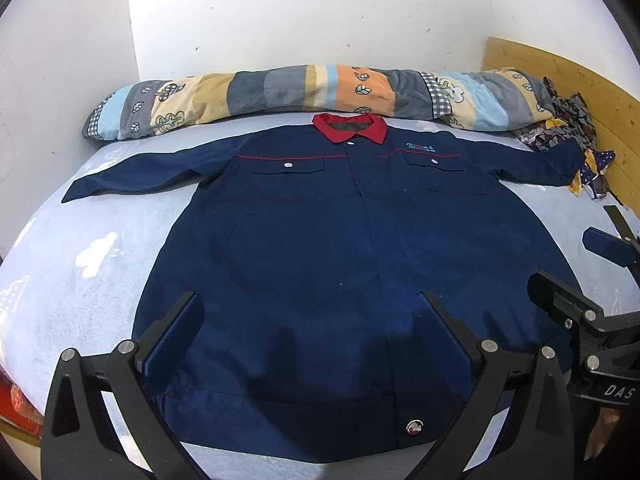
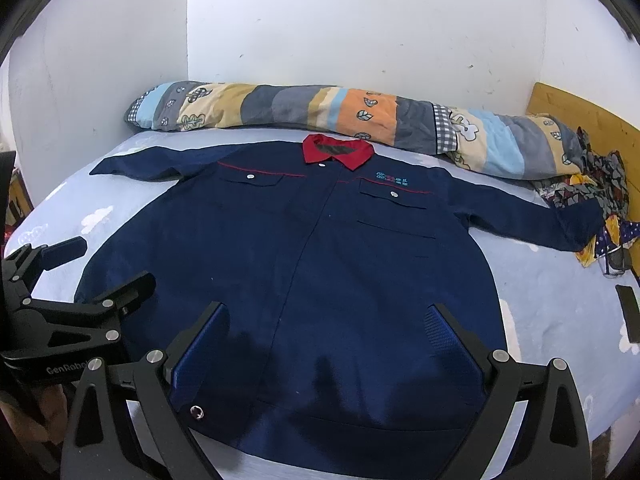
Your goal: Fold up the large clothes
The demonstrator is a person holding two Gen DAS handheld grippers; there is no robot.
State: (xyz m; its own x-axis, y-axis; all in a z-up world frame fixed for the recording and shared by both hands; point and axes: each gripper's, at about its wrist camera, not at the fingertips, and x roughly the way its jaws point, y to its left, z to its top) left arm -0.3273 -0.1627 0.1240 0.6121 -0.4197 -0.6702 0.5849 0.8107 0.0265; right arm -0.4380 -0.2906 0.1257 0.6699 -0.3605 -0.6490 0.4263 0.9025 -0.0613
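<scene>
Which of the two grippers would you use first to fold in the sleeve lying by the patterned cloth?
Probably the right gripper: it hangs open nearer that sleeve, while the left gripper sits toward the jacket's other side.

A home bedroom: a bed (image 1: 80, 264) with rolled quilt (image 1: 304, 92) and wooden headboard (image 1: 560, 80).

Your jacket (image 1: 320, 248) lies flat and face up on the bed (image 1: 80, 264), front closed, navy with a red collar (image 1: 350, 128) that points toward the rolled quilt (image 1: 304, 92) at the far side. Both sleeves stretch straight out to the sides. You can see two flapped chest pockets with pale snaps, red piping across the chest, a small teal logo, and a metal snap on the hem band nearest you.
</scene>
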